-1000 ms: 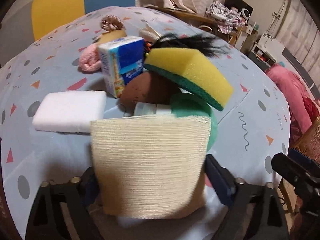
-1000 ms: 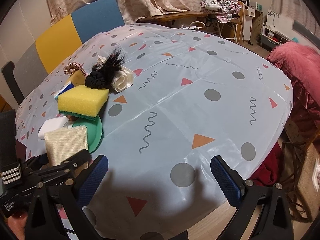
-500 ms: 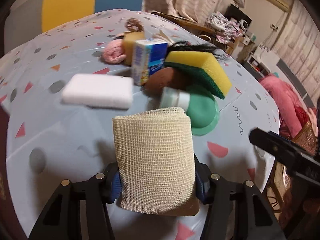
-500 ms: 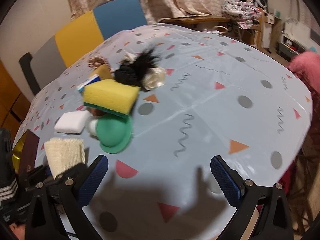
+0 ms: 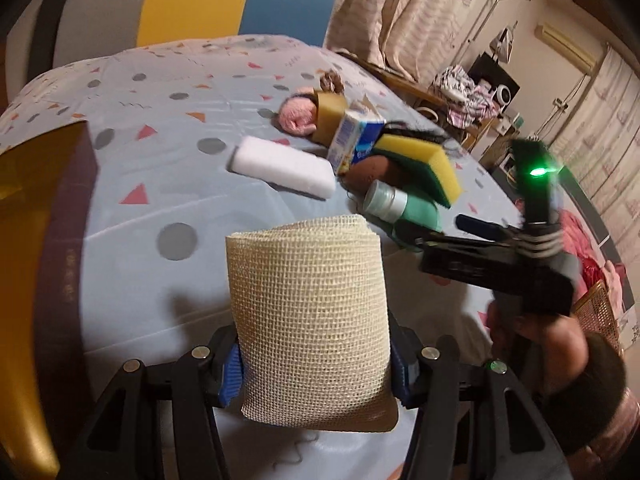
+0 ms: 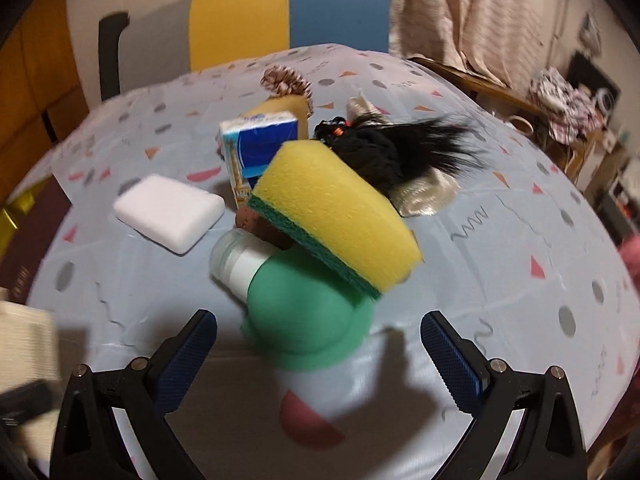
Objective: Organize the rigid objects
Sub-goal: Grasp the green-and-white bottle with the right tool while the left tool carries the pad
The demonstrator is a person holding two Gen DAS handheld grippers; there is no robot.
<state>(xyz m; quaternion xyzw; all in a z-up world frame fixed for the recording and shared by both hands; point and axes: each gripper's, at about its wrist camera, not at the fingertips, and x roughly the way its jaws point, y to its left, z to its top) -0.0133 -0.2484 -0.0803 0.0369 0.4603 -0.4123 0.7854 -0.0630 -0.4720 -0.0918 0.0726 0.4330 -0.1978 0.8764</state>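
My left gripper (image 5: 314, 364) is shut on a beige mesh scrubbing pad (image 5: 310, 320) and holds it above the table's near edge. My right gripper (image 6: 320, 350) is open and empty, just in front of a green bottle (image 6: 296, 312) that lies on its side with its white cap to the left. A yellow and green sponge (image 6: 336, 210) leans on the bottle. Behind stand a blue and white carton (image 6: 260, 152) and a white foam block (image 6: 170, 210). The pile also shows in the left wrist view, with the bottle (image 5: 404, 206) and the sponge (image 5: 424, 164).
A black hair piece (image 6: 392, 148), a silver pouch (image 6: 424, 194), a brown object (image 6: 256, 222) and a scrunchie (image 6: 284, 80) lie around the pile. A pink knit item (image 5: 298, 114) is farther back. A dark red and gold box (image 5: 36, 240) sits at the left. A chair (image 6: 256, 20) stands behind the table.
My left gripper has pulled back and left with the mesh pad. My right gripper has swung left toward the pile and now faces the green bottle close up.
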